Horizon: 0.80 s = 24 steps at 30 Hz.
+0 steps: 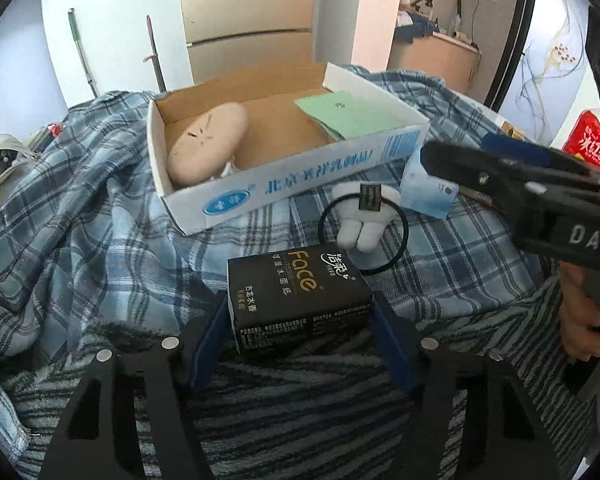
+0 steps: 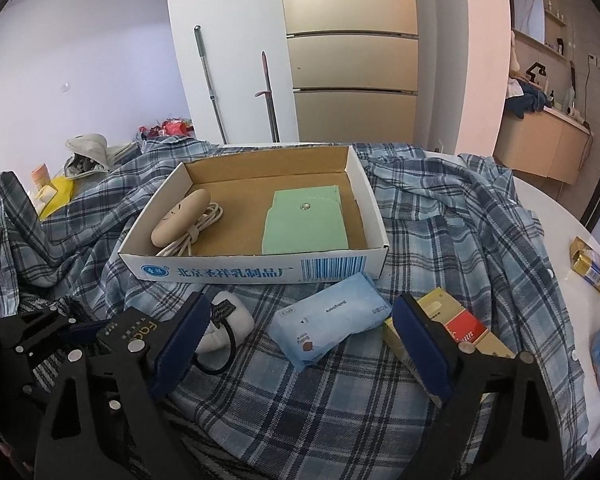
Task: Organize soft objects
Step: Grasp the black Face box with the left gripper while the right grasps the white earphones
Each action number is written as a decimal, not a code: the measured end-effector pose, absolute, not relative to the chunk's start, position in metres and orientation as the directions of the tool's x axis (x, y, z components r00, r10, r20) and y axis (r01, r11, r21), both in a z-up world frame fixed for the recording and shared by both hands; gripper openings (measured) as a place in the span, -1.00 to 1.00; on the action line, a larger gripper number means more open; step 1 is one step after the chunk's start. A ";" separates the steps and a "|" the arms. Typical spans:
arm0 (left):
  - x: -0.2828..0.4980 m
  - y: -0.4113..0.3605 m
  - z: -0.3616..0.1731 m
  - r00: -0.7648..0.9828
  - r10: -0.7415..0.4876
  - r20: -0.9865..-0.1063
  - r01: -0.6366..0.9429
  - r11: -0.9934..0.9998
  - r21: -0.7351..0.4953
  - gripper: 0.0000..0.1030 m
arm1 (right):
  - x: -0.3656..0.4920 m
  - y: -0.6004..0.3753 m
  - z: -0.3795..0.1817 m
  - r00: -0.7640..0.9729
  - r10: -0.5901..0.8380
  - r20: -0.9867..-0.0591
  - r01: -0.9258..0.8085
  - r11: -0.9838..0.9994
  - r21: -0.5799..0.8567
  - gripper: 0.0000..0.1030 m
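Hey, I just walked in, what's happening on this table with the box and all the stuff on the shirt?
A person with two handheld grippers is sorting soft items into the cardboard box. The left gripper is shut on the black tissue pack, still outside the box. The right gripper is open, hovering over the blue tissue pack. A green cloth and a beige pad already lie inside.

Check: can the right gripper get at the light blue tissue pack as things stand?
Probably yes. The right gripper is open, and the light blue tissue pack lies exposed on the plaid shirt just ahead, nothing covering it.
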State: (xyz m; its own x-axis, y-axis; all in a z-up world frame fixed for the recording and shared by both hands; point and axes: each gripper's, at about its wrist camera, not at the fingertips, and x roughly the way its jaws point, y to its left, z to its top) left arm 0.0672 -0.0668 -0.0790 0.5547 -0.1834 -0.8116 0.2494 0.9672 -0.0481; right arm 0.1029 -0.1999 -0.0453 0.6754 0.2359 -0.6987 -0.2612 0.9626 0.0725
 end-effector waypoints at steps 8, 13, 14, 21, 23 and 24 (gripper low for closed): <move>0.065 -0.051 -0.066 0.608 -0.185 -0.772 0.194 0.978 -0.081 0.35 | 0.099 -0.200 -0.040 0.695 0.233 -0.681 -0.264 0.963 0.061 0.75; 0.057 -0.042 -0.048 0.722 -0.134 -0.678 0.127 0.990 -0.061 0.35 | 0.097 -0.190 -0.041 0.683 0.268 -0.680 -0.321 0.946 0.050 0.74; 0.056 -0.039 -0.046 0.735 -0.119 -0.667 0.106 0.993 -0.061 0.35 | 0.097 -0.188 -0.042 0.676 0.280 -0.681 -0.337 0.940 0.052 0.74; 0.054 -0.027 -0.040 0.764 -0.064 -0.642 0.033 0.998 -0.060 0.35 | 0.099 -0.158 -0.058 0.599 0.343 -0.724 -0.462 0.886 0.037 0.34; 0.053 -0.026 -0.041 0.762 -0.066 -0.644 0.034 0.998 -0.061 0.35 | 0.100 -0.146 -0.067 0.576 0.317 -0.754 -0.485 0.875 -0.002 0.27; 0.053 -0.026 -0.040 0.764 -0.065 -0.642 0.034 0.998 -0.060 0.35 | 0.101 -0.144 -0.071 0.560 0.316 -0.765 -0.493 0.870 -0.002 0.22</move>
State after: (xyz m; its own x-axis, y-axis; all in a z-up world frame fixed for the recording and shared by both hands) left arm 0.0529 -0.0260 -0.0401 0.7637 -0.0648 -0.6423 0.0337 0.9976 -0.0605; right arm 0.1007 -0.1437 -0.0709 0.5604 0.3164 -0.7654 -0.4933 0.8699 -0.0016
